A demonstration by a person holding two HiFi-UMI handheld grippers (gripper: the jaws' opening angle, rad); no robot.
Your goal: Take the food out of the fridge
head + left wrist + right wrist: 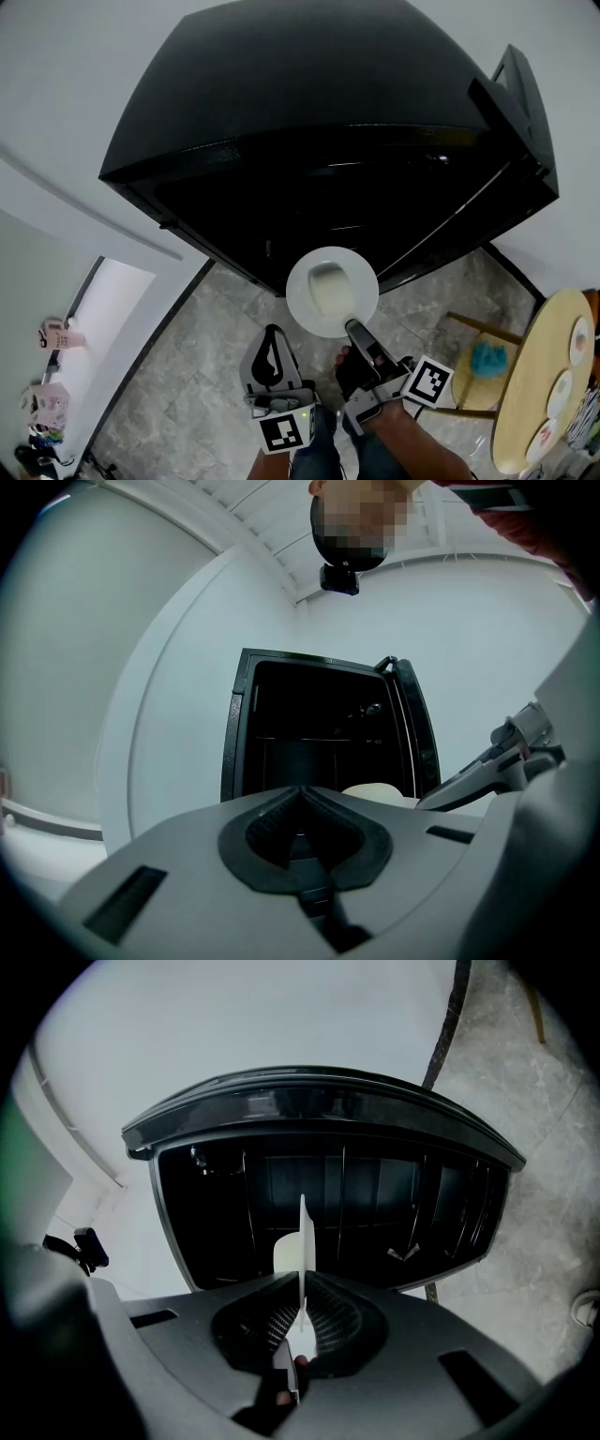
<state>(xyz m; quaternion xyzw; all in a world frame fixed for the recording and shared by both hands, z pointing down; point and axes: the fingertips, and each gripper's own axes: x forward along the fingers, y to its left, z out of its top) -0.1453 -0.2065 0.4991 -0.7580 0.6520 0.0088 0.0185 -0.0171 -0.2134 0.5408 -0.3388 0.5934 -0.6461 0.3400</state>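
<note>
A grey stone floor [216,337] and white walls [84,75] surround a black fridge [319,103], whose door [525,103] stands swung open at about 2 o'clock in the head view. Near the centre of that view, over the lower edge of the fridge's dark opening, a white plate [305,314] carries a pale block of food [328,289]; I cannot make out what kind it is. The right gripper [354,330] is clamped on the plate's rim at its 5 o'clock edge, and the right gripper view shows the plate edge-on, pinched between the jaws. The left gripper [270,354] hangs at 7 o'clock from the plate, apart from it, its jaws pressed together on nothing. At 4 o'clock a round wooden table [525,394] holds several small dishes [581,342].
</note>
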